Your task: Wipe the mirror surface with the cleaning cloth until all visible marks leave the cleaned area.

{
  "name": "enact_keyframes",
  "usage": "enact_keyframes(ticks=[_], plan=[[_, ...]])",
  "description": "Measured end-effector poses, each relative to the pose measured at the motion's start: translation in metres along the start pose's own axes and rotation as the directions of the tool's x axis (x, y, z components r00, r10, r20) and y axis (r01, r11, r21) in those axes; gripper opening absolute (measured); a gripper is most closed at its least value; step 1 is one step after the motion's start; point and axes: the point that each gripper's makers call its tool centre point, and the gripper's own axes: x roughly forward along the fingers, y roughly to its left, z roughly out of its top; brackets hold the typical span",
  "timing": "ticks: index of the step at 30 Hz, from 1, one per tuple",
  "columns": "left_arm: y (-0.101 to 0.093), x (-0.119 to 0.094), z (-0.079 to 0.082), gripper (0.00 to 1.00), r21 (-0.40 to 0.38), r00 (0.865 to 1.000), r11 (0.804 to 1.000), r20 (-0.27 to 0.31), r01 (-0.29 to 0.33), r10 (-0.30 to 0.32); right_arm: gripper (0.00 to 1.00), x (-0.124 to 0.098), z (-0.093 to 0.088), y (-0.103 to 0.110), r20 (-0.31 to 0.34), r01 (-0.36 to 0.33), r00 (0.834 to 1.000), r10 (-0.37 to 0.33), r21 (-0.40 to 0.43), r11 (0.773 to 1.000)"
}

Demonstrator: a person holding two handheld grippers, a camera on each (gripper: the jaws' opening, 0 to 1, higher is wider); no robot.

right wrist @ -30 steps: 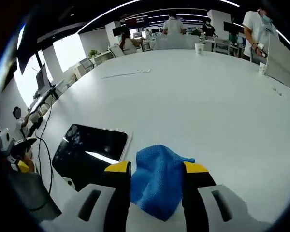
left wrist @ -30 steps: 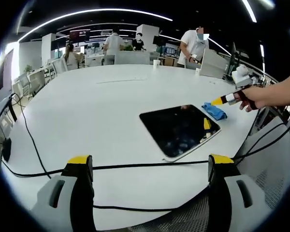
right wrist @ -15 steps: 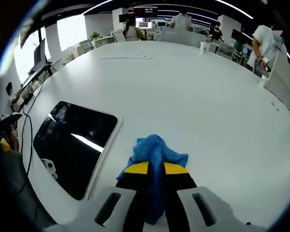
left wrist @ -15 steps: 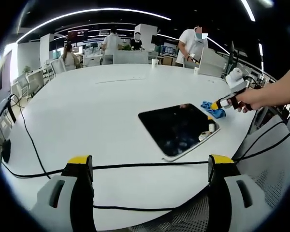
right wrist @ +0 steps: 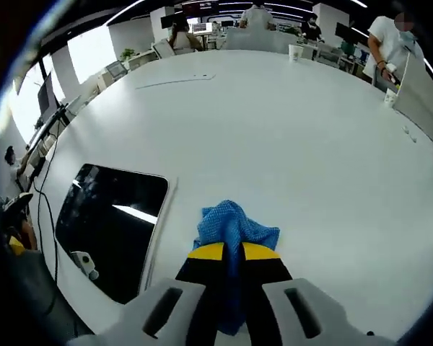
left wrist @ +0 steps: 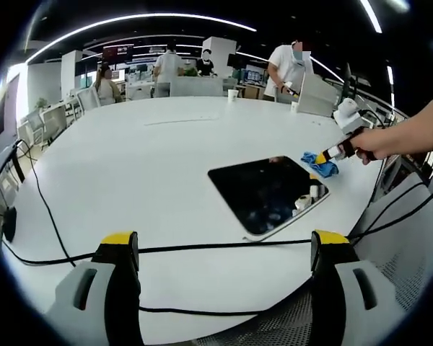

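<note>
The mirror is a dark rectangular panel with a pale frame, lying flat on the white table; in the right gripper view the mirror lies to the left. A blue cleaning cloth sits bunched just right of the mirror's edge, and my right gripper is shut on it. In the left gripper view the right gripper comes in from the right, held by a hand, with the blue cloth at its tip beside the mirror's far corner. My left gripper stands open over the table's near edge, holding nothing.
A black cable runs across the table's near edge in front of the left gripper. Paper cups and a long pale strip lie far off on the table. Several people stand at desks in the background.
The right gripper closed on the blue cloth one second ago and has since lifted slightly. The left gripper has stayed still and open.
</note>
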Motion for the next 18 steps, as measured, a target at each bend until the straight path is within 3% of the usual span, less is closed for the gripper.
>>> enact_keyframes(ticks=[2, 4, 5, 7, 12, 18], plan=[[0.000, 0.000, 0.000, 0.99, 0.001, 1.000, 1.000, 0.000, 0.000, 0.000, 0.02, 0.000, 0.003, 0.001, -0.012, -0.016, 1.000, 0.016, 0.023, 1.000], [0.000, 0.000, 0.000, 0.99, -0.001, 1.000, 1.000, 0.004, -0.001, 0.001, 0.02, -0.001, 0.012, 0.000, 0.011, 0.016, 1.000, -0.017, 0.115, 0.993], [0.001, 0.000, 0.000, 0.99, -0.001, 1.000, 1.000, 0.005, -0.003, 0.003, 0.02, -0.005, 0.022, 0.008, 0.032, -0.034, 0.999, 0.031, 0.108, 0.994], [0.002, -0.001, 0.001, 0.99, -0.003, 1.000, 1.000, 0.007, -0.007, 0.007, 0.02, -0.008, 0.032, 0.008, 0.043, -0.031, 0.999, 0.026, 0.115, 0.993], [0.003, -0.001, 0.001, 0.99, -0.003, 1.000, 1.000, 0.008, -0.013, 0.013, 0.02, -0.009, 0.059, 0.038, 0.061, -0.101, 0.994, 0.093, 0.144, 0.984], [0.003, -0.001, 0.000, 0.99, -0.004, 1.000, 1.000, 0.002, -0.018, 0.018, 0.01, 0.006, 0.059, 0.066, 0.035, -0.132, 0.991, 0.128, 0.135, 0.982]])
